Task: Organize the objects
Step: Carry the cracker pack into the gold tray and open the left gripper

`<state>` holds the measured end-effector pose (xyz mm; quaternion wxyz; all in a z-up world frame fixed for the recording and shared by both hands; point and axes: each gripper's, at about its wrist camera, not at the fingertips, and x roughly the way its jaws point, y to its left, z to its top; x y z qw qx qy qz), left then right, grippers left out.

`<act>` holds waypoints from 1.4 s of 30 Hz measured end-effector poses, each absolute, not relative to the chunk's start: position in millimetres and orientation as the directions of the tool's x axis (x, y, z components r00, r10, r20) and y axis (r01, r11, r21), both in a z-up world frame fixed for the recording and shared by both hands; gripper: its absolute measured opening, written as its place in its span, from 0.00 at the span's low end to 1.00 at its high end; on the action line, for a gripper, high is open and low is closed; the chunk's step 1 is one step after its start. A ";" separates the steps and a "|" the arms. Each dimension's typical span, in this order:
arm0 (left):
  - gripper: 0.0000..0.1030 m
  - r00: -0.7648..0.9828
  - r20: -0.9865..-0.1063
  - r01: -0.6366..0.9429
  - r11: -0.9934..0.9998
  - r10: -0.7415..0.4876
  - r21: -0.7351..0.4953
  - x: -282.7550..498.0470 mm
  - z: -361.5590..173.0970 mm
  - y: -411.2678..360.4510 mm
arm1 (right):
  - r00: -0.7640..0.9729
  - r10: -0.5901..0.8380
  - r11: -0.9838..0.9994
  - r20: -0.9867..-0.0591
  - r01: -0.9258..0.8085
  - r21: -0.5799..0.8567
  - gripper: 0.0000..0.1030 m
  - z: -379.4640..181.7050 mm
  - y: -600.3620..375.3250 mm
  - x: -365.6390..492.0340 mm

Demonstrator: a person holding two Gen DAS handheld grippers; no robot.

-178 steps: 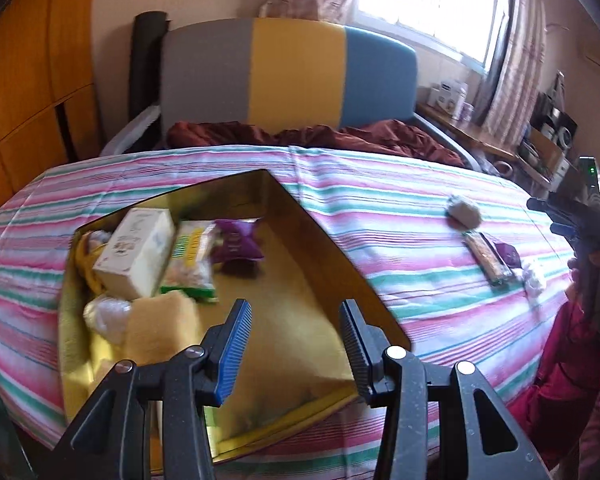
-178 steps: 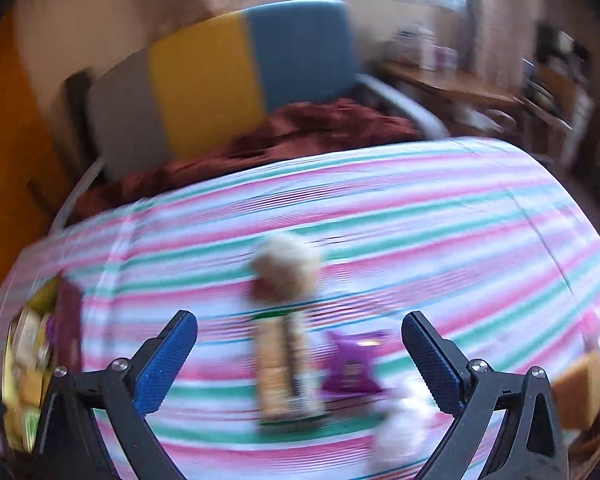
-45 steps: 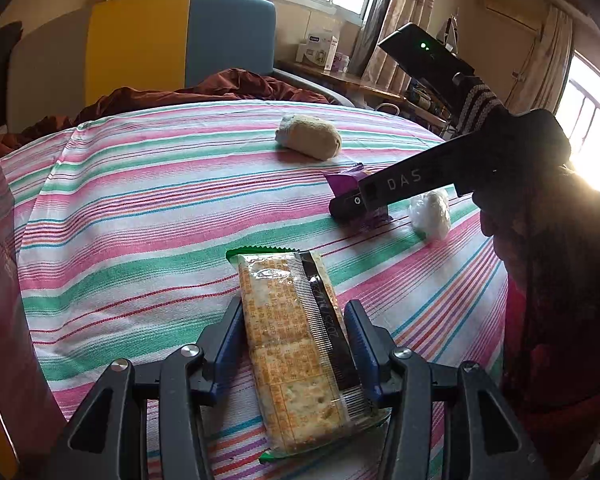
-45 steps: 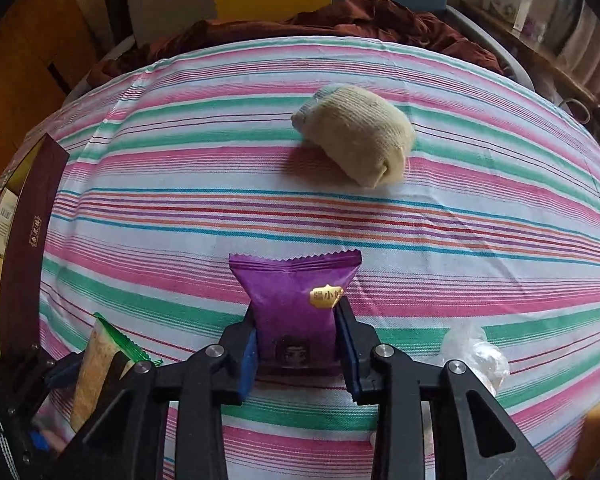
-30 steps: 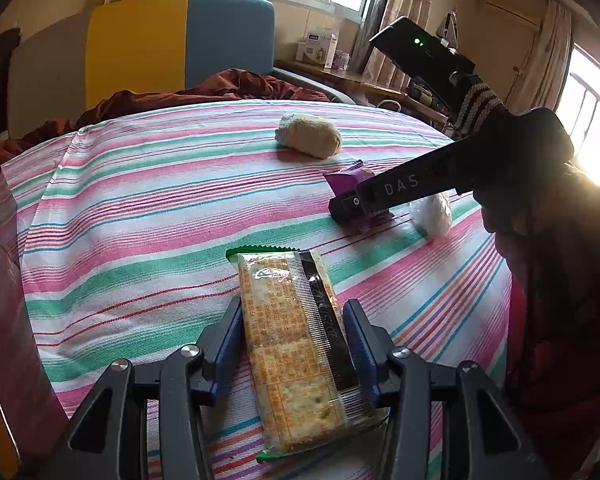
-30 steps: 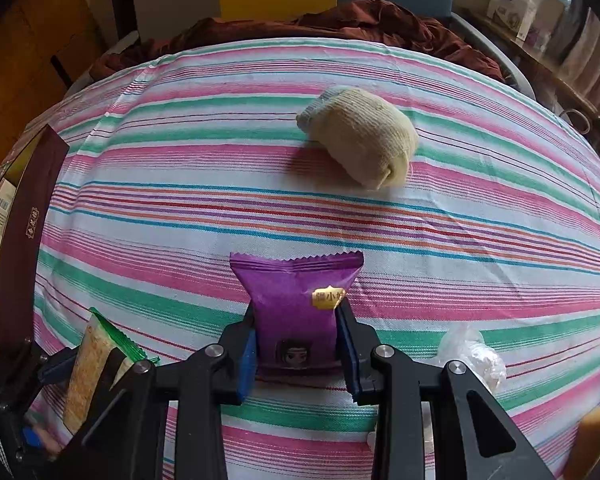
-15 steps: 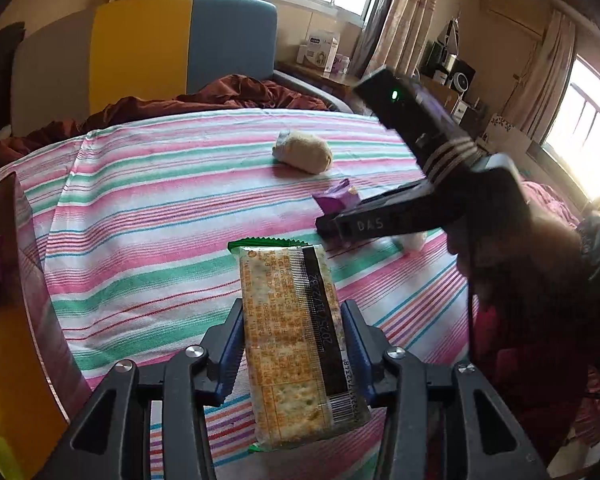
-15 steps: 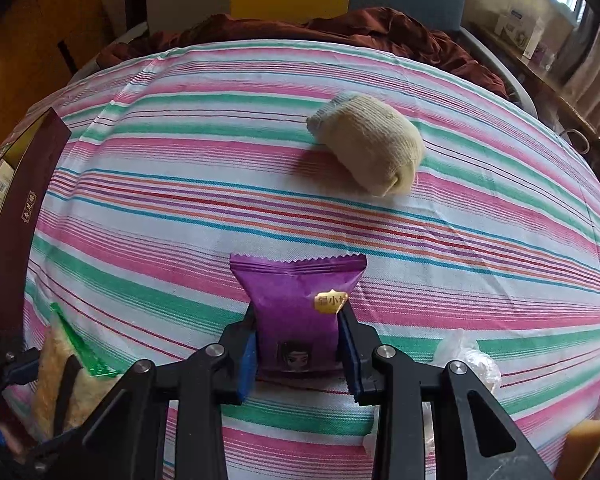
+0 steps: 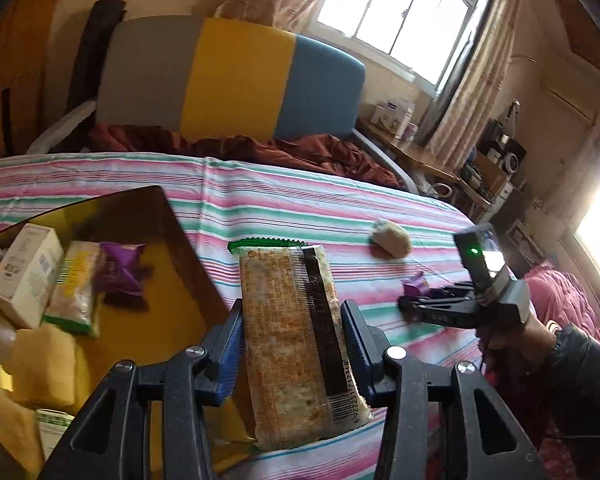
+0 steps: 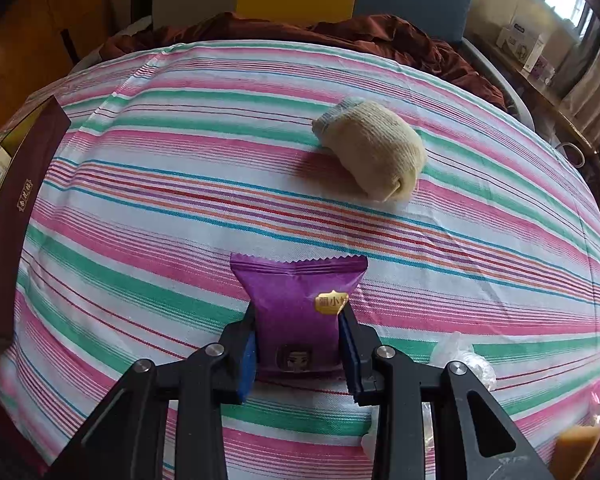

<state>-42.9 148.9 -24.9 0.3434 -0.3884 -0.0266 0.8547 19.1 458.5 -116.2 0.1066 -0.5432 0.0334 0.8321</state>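
Right now the left gripper [image 9: 292,344] has its fingers pinching a long cracker packet [image 9: 296,340] by its two long sides, holding it clear of the striped cloth [image 9: 300,208] that covers the desk, beside the right wall of a dark open box [image 9: 172,236] with a yellow lining. Inside that box, to the left, lie a white carton [image 9: 24,276], a green-and-white snack pack [image 9: 76,284], a purple sachet [image 9: 122,268] and some yellow sponge-like blocks [image 9: 44,364].

Further right on the desk, the right gripper [image 10: 298,348] points steeply down, its fingers closed on a purple snack packet [image 10: 296,304] that rests low against the cloth. From the left camera this gripper [image 9: 408,300] shows small, held in the person's hand [image 9: 512,336] with a dark sleeve [image 9: 584,376] behind it.

A rolled beige sock [image 10: 374,156] lies on the cloth beyond the purple packet, well apart from it. Just right of the right gripper sits a crumpled clear plastic wrapper [image 10: 468,360]. At the far edge of the desk a dark red blanket [image 10: 284,28] is heaped before a grey, yellow and blue headboard [image 9: 228,84].
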 end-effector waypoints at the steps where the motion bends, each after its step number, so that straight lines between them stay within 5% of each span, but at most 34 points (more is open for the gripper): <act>1: 0.45 -0.478 -0.654 -0.532 -0.786 0.586 -0.316 -53.4 -27.0 137.3 | -0.387 0.143 -0.975 -0.911 -0.212 -0.063 0.34 -117.2 459.0 17.4; 8: 0.45 -0.488 -0.722 -0.298 -0.871 0.490 -0.390 -122.0 -52.4 81.4 | -0.386 0.157 -0.975 -0.909 -0.206 -0.081 0.34 -116.8 454.6 17.5; 19: 0.45 -0.461 -0.814 -0.152 -0.935 0.354 -0.320 -172.3 -88.8 64.0 | -0.388 0.158 -0.976 -0.908 -0.200 -0.084 0.34 -117.6 454.1 16.8; 27: 0.45 -0.513 -0.788 -0.140 -0.939 0.341 -0.315 -151.4 -77.3 48.5 | -0.387 0.165 -0.976 -0.907 -0.195 -0.095 0.34 -117.2 453.1 15.8; 42: 0.45 -0.663 -0.704 -0.248 -0.962 0.255 -0.115 -66.9 -40.7 46.6 | -0.385 0.199 -0.972 -0.901 -0.192 -0.132 0.34 -117.0 447.7 14.5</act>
